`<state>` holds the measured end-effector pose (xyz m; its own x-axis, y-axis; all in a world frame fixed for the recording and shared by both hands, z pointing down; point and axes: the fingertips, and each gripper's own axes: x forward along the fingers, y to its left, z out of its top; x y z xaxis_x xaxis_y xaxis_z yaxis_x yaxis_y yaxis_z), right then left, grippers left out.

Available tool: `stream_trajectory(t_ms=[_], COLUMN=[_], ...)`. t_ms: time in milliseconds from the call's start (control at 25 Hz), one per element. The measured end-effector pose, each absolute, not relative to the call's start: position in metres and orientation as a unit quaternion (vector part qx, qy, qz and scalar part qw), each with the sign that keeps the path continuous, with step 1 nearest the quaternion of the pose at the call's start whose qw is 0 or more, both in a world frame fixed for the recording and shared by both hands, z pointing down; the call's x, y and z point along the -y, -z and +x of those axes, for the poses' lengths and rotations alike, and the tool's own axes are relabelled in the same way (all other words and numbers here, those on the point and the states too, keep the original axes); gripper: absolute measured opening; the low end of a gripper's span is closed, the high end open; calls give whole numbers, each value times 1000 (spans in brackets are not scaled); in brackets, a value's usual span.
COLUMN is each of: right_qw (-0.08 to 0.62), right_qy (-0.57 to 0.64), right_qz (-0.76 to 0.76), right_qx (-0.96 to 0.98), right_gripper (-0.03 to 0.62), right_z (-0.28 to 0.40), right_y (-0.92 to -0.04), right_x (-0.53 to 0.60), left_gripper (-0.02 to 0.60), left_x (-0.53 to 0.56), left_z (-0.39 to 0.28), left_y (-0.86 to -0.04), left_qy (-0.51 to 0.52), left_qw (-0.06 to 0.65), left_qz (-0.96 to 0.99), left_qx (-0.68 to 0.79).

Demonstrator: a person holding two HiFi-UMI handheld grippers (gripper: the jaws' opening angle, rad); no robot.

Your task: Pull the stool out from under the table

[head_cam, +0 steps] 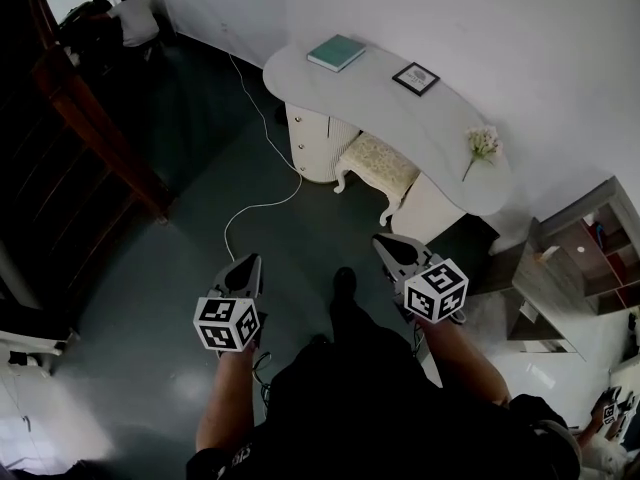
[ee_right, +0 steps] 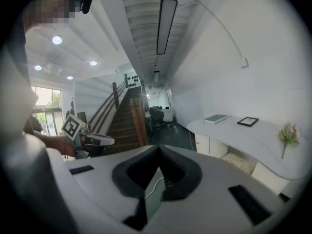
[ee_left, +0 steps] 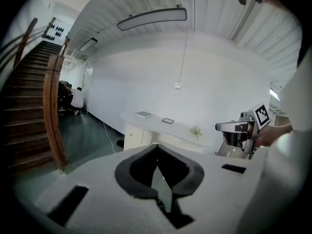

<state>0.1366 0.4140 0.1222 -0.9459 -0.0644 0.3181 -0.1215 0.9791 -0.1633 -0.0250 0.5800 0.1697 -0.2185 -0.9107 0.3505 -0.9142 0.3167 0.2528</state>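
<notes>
A cream stool [head_cam: 376,161] with a patterned cushion and curved white legs is tucked under the curved white table [head_cam: 380,103] against the wall; part of its seat [ee_right: 239,161] shows under the tabletop in the right gripper view. My left gripper [head_cam: 246,268] is shut and empty, held well short of the table over the dark floor. My right gripper [head_cam: 392,247] is also shut and empty, a little nearer the stool. Each gripper's jaw tips meet with nothing between them, left gripper [ee_left: 156,148] and right gripper [ee_right: 158,151].
On the table lie a teal book [head_cam: 336,52], a small framed picture [head_cam: 415,78] and a flower sprig [head_cam: 480,146]. A white cable [head_cam: 262,193] trails over the floor. A wooden staircase rail [head_cam: 95,118] stands left; a shelf unit [head_cam: 585,253] right. People sit far back [head_cam: 120,18].
</notes>
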Motion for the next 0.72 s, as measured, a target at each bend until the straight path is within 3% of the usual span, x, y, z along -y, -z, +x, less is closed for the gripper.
stream_trajectory(t_ms=[720], right_qw=[169], right_qy=[-159], right_qz=[54], right_qx=[971], right_gripper=[6], right_z=[18], right_y=[-173], right_x=[-213], left_gripper=[9], left_x=[-360], left_z=[-123], left_y=[-190], left_qy=[-56], left_qw=[253], left_qz=[594], left_qx=[761])
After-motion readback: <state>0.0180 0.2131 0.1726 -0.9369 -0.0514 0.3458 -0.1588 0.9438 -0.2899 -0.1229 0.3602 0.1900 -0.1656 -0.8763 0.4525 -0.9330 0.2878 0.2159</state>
